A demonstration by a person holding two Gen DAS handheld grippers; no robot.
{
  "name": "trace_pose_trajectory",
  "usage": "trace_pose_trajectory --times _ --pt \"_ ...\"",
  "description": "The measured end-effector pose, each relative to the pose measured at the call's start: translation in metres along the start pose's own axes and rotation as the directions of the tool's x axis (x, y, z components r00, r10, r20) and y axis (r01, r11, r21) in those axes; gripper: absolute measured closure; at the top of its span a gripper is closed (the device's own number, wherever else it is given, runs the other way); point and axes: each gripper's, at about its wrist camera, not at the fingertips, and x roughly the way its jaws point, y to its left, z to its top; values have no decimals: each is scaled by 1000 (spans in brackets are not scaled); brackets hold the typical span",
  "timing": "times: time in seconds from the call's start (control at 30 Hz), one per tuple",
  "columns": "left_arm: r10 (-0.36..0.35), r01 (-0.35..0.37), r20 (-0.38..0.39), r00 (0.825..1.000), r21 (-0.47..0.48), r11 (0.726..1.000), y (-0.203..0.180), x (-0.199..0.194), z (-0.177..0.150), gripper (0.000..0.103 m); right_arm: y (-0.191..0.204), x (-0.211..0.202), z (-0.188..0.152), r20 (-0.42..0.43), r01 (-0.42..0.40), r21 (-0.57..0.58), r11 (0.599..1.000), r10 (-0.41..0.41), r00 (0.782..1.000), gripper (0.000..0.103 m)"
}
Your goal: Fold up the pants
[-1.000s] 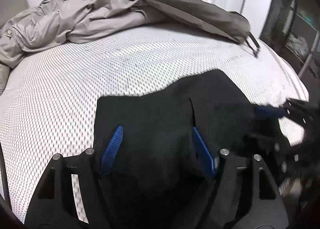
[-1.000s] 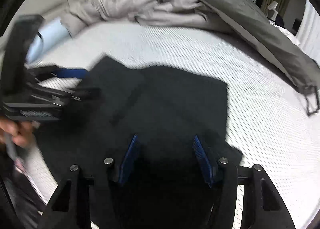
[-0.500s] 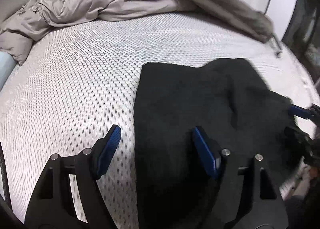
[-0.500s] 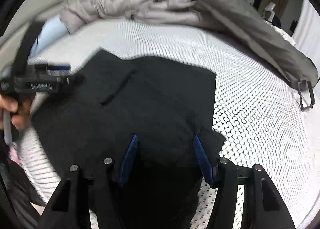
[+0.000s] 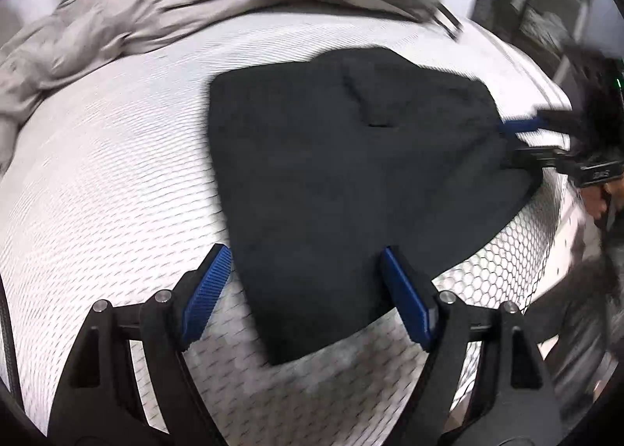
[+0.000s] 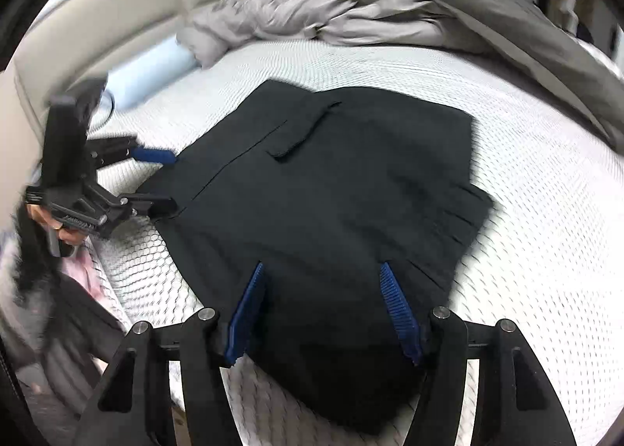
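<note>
One folded pants (image 5: 351, 180) bundle, two gaping tongs (image 5: 308, 290) (image 6: 323, 305).

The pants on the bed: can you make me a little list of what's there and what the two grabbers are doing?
pants: black pants, folded, flat on the mattress
pocket flap: on top
left gripper: open, jaws just been opening, pads straddle the pants' near corner without pressing it
right gripper: open over the pants' near edge, nothing pinched
bedding: grey duvet bunched at the far side
pillow: pale blue, near the headboard
</note>
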Motion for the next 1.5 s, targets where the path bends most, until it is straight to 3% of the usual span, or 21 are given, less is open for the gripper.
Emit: trace_pose_trajectory --times 0.07,0.2,0.27,0.47,0.87,1.0,1.1,1.2,1.27,1.4,1.43,1.5 --pt "-18 22 47 999 -84 996 23 -9 2 26 -15 -17 -8 42 -31 92 995 28 999 31" --pt "-1 11 46 999 -226 974 47 -3 1 27 -20 -5 -13 -5 99 143 985 -99 995 29" --pt "12 -2 35 999 -267 964 50 3 -1 36 -15 5 -11 -26 156 136 978 -154 988 29" --pt "-33 41 37 999 -271 962 38 12 5 63 -2 29 1 -41 259 35 965 -257 965 28" --pt "-22 29 31 999 -250 968 24 25 17 66 12 26 -4 -50 282 -12 959 -283 958 28" --pt "-29 36 30 999 -250 968 35 30 16 66 12 27 -2 -52 277 -18 961 -278 959 28" --pt "-45 51 26 999 -258 965 39 30 16 65 7 31 3 -57 231 -10 973 -231 971 28" --pt "-41 44 17 999 -271 961 43 31 16 57 -18 24 1 -67 102 108 989 -95 993 28" --pt "-46 48 15 999 -278 959 44 30 15 54 -34 19 -1 -44 10 206 979 -1 999 28" --pt "-160 157 19 987 -350 923 51 42 14 52 -58 24 -3 -4 -117 348 930 126 992 28" --pt "-174 171 26 984 -369 914 53 46 14 52 -64 28 -3 7 -143 382 913 152 988 30" --pt "-165 165 32 986 -374 913 54 49 16 58 -70 33 -3 22 -155 411 899 160 987 49"
